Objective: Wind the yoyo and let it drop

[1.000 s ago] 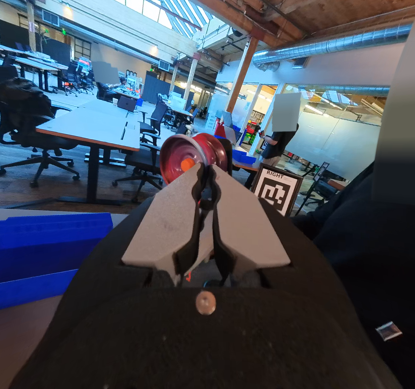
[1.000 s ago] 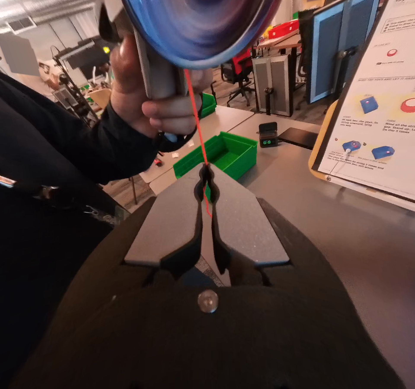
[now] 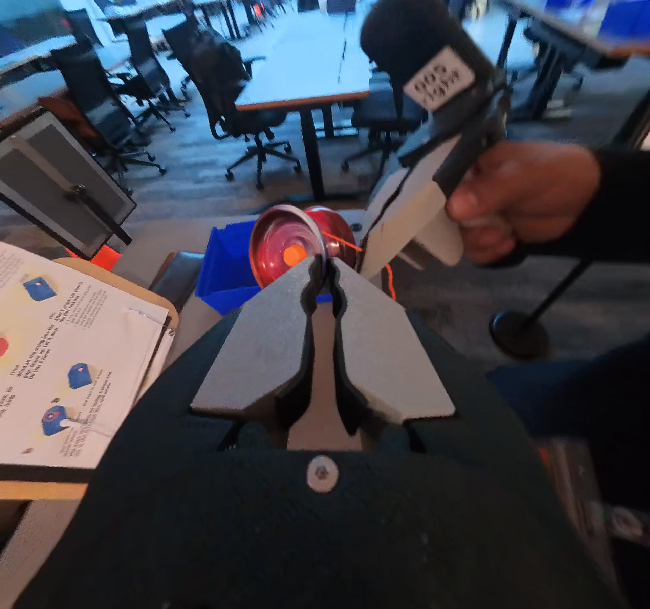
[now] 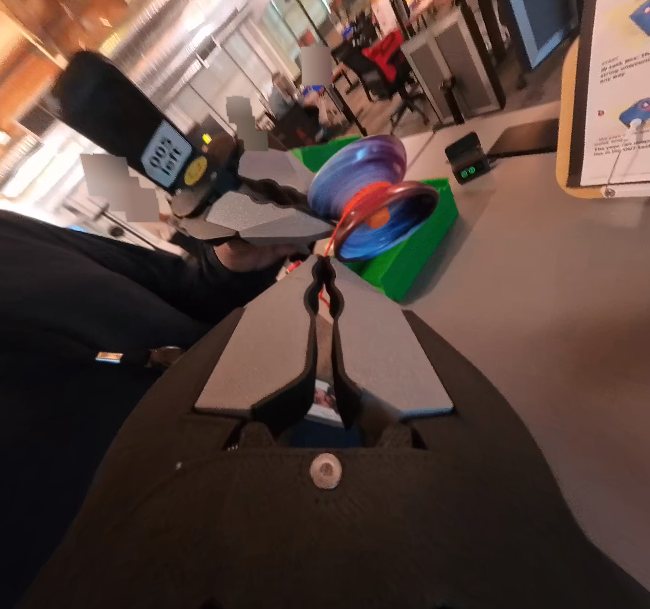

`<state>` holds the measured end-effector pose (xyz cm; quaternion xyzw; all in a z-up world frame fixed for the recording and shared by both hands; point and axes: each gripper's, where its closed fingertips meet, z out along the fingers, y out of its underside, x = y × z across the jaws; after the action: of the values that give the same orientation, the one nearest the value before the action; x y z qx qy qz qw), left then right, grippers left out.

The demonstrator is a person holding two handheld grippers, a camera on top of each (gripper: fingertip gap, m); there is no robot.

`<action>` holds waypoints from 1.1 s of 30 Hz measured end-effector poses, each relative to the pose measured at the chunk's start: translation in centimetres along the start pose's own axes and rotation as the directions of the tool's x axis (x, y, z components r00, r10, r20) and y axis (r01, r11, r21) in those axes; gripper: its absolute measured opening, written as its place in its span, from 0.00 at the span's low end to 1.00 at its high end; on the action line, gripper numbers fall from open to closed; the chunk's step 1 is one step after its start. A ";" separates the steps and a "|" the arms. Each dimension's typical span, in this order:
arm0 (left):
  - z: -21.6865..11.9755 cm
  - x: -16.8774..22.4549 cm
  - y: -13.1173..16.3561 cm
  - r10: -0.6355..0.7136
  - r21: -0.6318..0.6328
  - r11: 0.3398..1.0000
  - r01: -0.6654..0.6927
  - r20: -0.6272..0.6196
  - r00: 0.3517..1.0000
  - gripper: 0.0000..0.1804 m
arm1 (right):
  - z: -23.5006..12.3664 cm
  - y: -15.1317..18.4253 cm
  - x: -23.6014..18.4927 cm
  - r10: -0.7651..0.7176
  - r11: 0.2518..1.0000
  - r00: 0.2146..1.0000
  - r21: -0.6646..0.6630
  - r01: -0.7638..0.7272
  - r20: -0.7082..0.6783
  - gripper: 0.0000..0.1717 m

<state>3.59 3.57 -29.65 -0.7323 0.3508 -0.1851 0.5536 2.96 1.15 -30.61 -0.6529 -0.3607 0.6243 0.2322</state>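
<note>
My left gripper (image 3: 326,262) is shut on the rim of a red and blue metal yoyo (image 3: 288,244) with an orange hub, held in the air. The right wrist view shows the same yoyo (image 4: 373,198) with orange string wound in its gap, pinched by the left gripper (image 4: 327,226). My right gripper (image 4: 324,260) is shut on the orange string (image 4: 332,237) just below the yoyo. In the left wrist view the string (image 3: 343,240) runs from the yoyo's gap to the right gripper (image 3: 365,251), held by a hand (image 3: 520,201).
A blue bin (image 3: 225,268) sits on the grey table behind the yoyo. A green bin (image 4: 415,258) lies under it in the right wrist view. An instruction board (image 3: 67,353) stands to the left; it also shows at the right of the right wrist view (image 4: 615,99). A small black device (image 4: 467,166) sits on the table.
Both grippers have swung down and around, the left now facing the table instead of the ceiling. The yoyo stays in the left grasp, the string in the right, now very close to the yoyo.
</note>
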 end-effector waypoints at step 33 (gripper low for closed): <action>-0.9 4.9 -5.5 -0.289 0.268 0.830 0.490 -0.545 0.787 0.00 | -2.0 0.6 -2.1 -0.186 0.960 0.982 0.205 0.188 -0.030 0.00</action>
<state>8.05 0.20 -24.79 -0.5924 0.2700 -0.5408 0.5326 5.17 -0.58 -29.46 -0.5916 -0.3525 0.6302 0.3587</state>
